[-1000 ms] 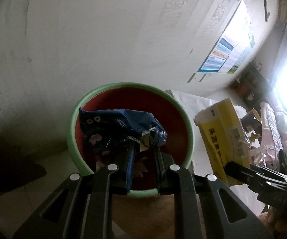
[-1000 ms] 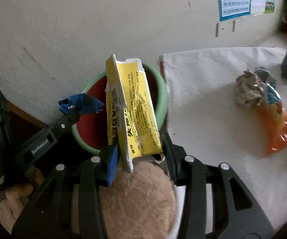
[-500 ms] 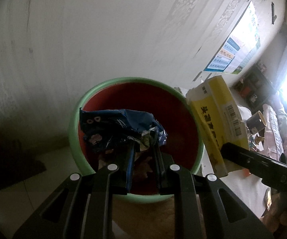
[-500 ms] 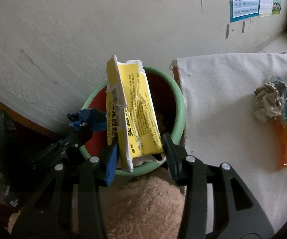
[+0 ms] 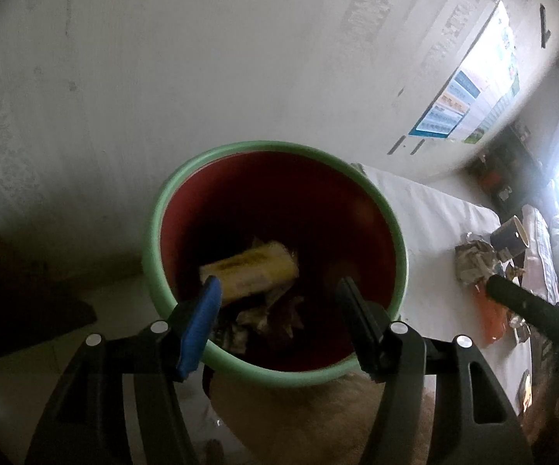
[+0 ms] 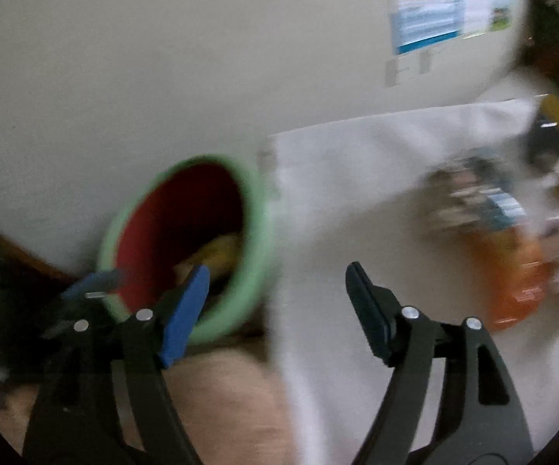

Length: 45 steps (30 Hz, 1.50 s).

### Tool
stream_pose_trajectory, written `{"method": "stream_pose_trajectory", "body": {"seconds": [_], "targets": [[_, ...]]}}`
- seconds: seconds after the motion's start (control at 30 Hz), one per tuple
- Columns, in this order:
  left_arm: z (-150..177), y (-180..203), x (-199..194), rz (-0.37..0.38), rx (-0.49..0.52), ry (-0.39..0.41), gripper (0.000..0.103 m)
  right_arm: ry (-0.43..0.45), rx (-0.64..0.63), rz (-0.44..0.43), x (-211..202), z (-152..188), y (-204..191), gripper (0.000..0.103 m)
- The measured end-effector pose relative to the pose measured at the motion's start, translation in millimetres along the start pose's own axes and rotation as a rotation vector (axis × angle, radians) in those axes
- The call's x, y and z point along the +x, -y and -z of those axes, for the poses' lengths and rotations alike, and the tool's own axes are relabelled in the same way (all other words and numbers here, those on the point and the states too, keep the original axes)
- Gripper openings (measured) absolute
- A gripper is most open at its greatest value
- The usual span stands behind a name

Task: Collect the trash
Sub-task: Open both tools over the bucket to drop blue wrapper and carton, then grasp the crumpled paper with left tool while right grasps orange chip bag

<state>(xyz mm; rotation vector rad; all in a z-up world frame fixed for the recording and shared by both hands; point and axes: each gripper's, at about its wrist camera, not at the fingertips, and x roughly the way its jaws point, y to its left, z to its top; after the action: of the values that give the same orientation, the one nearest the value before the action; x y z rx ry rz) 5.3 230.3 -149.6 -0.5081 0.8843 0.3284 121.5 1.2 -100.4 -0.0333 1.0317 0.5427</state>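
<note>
Left wrist view: left tongs (image 5: 279,319) hang over the trash bin (image 5: 151,240), jaws just sprung wide, nothing between them; the yellow carton (image 5: 250,267) lies down inside on crumpled wrappers. Right wrist view, blurred: right tongs (image 6: 277,304) also just opened wide and empty, poised over the edge of the white cloth (image 6: 337,193) that covers the bench beside the bin. Likely step: drop done, go for the next piece. Best done by lifting the jaws clear of the rim first, then swinging the right tongs to the leftover pile with jaws kept wide. Bin is round, smooth, mint green outside, dark red inside. Carton is flattened cardboard, light, stiff. Remaining trash on the cloth: an orange wrapper (image 6: 519,283), glossy, floppy, and a crumpled paper wad (image 5: 473,259), so pinch at a fold, not a flat face.
</note>
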Motion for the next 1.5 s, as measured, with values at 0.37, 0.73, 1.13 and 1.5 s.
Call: {"method": "stream_pose_trajectory", "body": {"seconds": [0.37, 0.73, 1.13, 1.5], "targets": [[15.7, 43.8, -1.7, 0.042, 0.114, -0.037, 0.059, -0.131, 0.016, 0.414, 36.9, 4.9, 138.9, 0.081], [28.4, 112.0, -4.4, 0.09, 0.256, -0.052, 0.059, -0.07, 0.087, 0.22, -4.6, 53.1, 149.4, 0.045], [10.3, 251.6, 63.2, 0.18, 0.429, -0.053, 0.068, -0.017, 0.273, 0.069, -66.6, 133.1, 162.4, 0.045], [1.9, 302.3, 146.8, 0.081, 0.436, -0.183, 0.069, 0.004, 0.263, 0.009, -63.1, 130.9, 164.7, 0.046]]}}
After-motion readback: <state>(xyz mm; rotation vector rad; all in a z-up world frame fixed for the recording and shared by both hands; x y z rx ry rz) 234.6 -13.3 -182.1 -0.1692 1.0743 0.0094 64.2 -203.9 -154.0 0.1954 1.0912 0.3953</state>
